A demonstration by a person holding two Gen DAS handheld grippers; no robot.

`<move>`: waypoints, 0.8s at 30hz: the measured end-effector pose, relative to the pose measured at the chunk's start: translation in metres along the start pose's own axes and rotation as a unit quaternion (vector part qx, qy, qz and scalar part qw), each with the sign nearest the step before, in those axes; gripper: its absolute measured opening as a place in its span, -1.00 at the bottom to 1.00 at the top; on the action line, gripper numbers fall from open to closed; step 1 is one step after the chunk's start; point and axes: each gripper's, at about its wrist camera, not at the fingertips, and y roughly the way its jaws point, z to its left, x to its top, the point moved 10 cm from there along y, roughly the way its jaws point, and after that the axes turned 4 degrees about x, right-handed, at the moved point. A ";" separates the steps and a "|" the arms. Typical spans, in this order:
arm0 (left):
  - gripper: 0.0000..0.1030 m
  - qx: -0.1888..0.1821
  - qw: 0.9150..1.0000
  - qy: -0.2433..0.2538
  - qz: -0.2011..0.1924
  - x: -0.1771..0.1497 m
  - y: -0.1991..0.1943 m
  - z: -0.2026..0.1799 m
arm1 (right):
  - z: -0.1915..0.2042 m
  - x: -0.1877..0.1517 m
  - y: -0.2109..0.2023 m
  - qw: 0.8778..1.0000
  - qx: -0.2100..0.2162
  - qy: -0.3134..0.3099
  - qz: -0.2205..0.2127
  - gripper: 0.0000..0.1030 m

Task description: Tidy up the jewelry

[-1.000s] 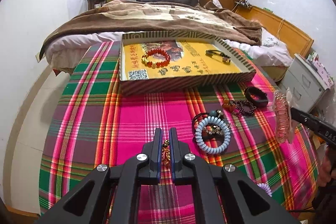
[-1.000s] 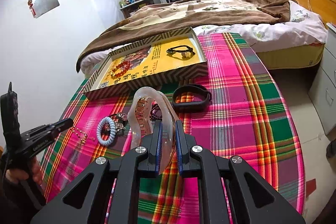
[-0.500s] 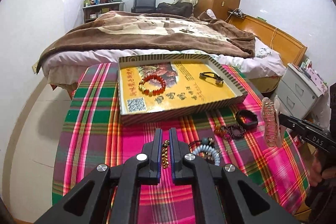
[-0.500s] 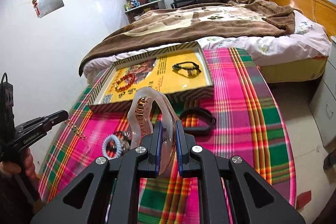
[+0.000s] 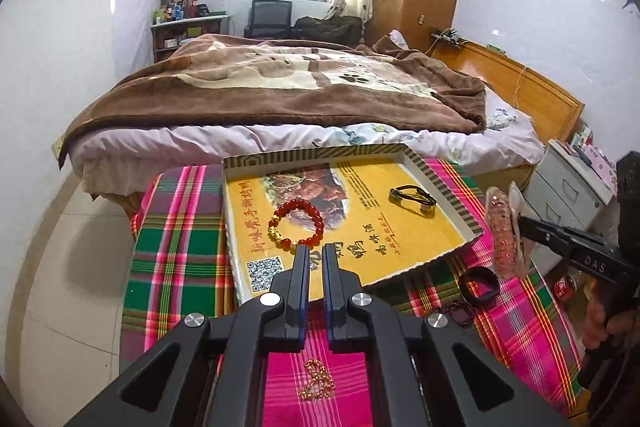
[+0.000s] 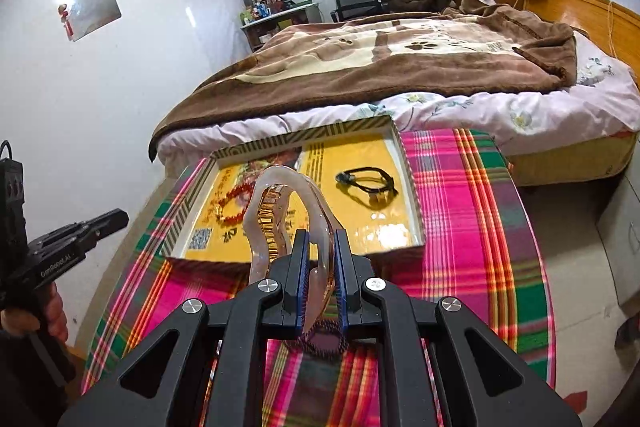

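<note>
My left gripper (image 5: 316, 255) has its jaws close together with nothing between the tips; it hovers at the near edge of the yellow tray (image 5: 440, 183). A gold chain (image 5: 316, 385) shows below it over the plaid cloth; I cannot tell whether it hangs from the jaws or lies loose. My right gripper (image 6: 320, 241) is shut on a clear pink hair claw clip (image 6: 280, 211), also in the left wrist view (image 5: 502, 231), held above the tray's near edge (image 6: 296, 259). In the tray lie a red bead bracelet (image 5: 298, 225) and a black cord bracelet (image 5: 412, 197).
A black band (image 5: 479, 285) and dark bead bracelet (image 5: 460, 313) lie on the plaid cloth (image 5: 172, 247) right of the tray. The dark bead bracelet shows under my right gripper (image 6: 324, 339). A bed (image 5: 280, 87) stands behind; a white cabinet (image 5: 568, 191) at right.
Both grippers rose and moved forward toward the tray. The gold chain that sat between the left jaws now shows lower, below the gripper. The right gripper still holds the hair clip.
</note>
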 end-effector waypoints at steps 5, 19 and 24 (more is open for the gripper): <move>-0.88 -0.007 0.999 0.003 0.047 -0.040 0.018 0.003 | 0.003 -0.006 0.009 1.000 0.001 -0.004 0.007 -0.77; -0.12 -0.006 0.991 0.007 0.134 -0.128 0.049 -0.010 | 0.002 -0.012 0.011 1.000 0.000 0.001 0.010 -0.77; -0.33 0.024 0.990 0.035 0.135 -0.127 0.052 -0.011 | 0.002 -0.012 0.009 1.000 0.000 0.002 0.007 -0.77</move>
